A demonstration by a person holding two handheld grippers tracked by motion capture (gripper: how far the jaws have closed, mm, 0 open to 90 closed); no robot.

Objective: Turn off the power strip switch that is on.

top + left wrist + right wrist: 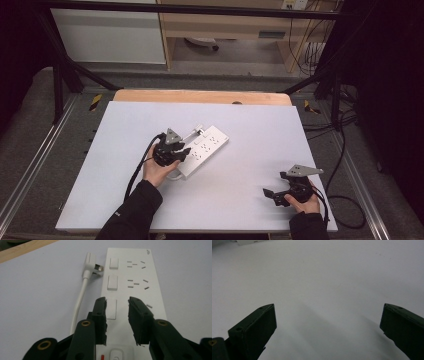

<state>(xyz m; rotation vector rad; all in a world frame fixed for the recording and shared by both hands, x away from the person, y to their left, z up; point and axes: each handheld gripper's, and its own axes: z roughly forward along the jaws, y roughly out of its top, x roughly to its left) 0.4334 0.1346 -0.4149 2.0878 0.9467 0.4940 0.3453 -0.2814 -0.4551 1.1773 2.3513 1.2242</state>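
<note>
A white power strip lies at a slant near the middle of the pale table. Its white plug and cord lie just beside it on the table. The left gripper hangs over the near end of the strip. Its jaws are a little apart, above one of the white switches, and they pinch nothing. The right gripper sits well apart, at the near right side of the table, with its jaws spread wide over bare table.

Gripper above power strip switch
</note>
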